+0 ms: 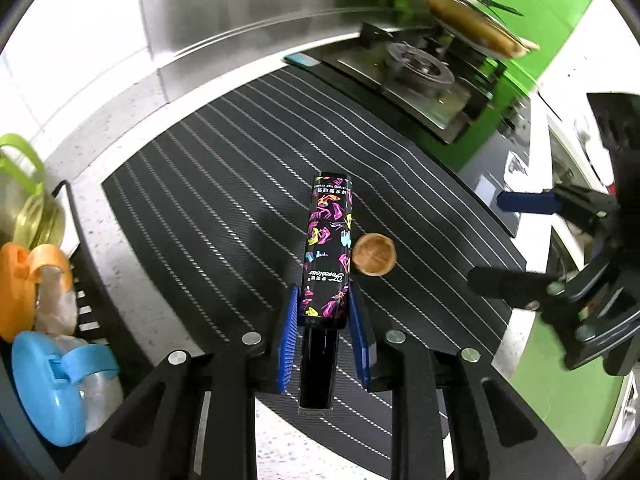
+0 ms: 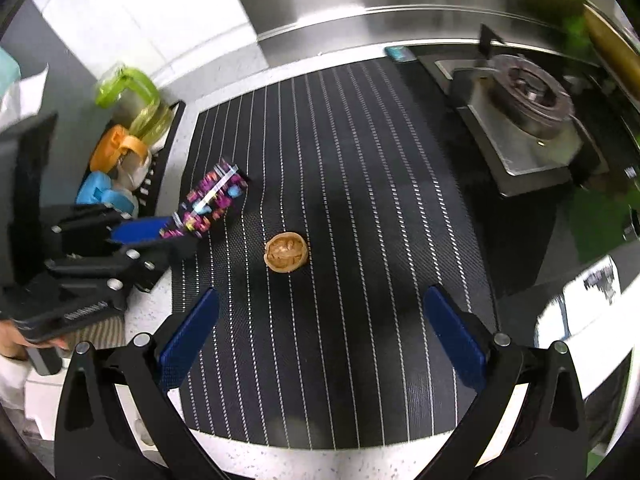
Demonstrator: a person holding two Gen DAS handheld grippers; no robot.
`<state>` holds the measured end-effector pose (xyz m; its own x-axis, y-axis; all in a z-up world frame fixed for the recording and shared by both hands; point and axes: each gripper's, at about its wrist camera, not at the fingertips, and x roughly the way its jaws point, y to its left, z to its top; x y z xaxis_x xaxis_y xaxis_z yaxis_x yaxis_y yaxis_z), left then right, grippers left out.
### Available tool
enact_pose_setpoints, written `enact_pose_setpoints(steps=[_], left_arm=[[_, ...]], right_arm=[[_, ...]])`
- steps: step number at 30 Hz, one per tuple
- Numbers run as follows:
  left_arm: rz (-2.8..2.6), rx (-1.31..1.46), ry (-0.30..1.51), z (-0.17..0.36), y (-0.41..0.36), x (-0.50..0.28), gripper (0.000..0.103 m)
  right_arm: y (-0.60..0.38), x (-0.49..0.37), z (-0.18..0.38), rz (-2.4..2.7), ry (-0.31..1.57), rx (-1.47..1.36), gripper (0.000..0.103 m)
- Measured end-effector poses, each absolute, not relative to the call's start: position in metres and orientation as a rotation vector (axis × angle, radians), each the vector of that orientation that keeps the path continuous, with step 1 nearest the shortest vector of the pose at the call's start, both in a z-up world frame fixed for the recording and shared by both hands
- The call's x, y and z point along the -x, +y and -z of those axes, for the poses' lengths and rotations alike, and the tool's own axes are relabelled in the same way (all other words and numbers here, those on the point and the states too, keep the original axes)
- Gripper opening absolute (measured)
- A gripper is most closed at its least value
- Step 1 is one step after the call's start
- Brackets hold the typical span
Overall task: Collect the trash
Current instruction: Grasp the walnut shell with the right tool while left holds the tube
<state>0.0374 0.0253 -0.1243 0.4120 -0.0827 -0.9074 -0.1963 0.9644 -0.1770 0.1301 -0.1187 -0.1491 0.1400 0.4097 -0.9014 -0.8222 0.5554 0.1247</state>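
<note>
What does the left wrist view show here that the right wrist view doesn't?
Only the left wrist view shows the left gripper from behind, jaws shut on the patterned box, and the pan above the burner. Only the right wrist view shows a person's hand. Both show the walnut shell on the striped mat, the bottles, and the open right gripper.

Both tongs are black with silver screws and ribbed blue pads.

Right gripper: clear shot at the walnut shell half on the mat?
Probably yes. The right gripper is open, the walnut shell half lies alone ahead of its fingers, and nothing stands between them.
</note>
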Motion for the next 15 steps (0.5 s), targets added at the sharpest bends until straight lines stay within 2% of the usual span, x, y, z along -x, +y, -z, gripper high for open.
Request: enact_pose_setpoints(steps=[9,10,11,15], left_arm=[[-0.108,0.317,1.137,0.124,0.041,-0.036,0.024],[-0.109,0.319,1.137,0.124,0.042,-0.036,0.024],[-0.111,0.324,1.138,0.125,0.044,-0.036,0.024],[-0.112,0.335,1.144,0.129,0.048,-0.035,0.024]], right_arm=[[-0.080,-0.133,0.182,-0.984,1.128,0.567,0.099],[-0.076,-0.132,0.186,-0.991,1.134,0.573,0.091],[-0.073,-0.132,0.189,-0.997,1.140,0.582,0.080],[-0.062,-0.130,0.203,-1.010,1.170,0.619,0.066]])
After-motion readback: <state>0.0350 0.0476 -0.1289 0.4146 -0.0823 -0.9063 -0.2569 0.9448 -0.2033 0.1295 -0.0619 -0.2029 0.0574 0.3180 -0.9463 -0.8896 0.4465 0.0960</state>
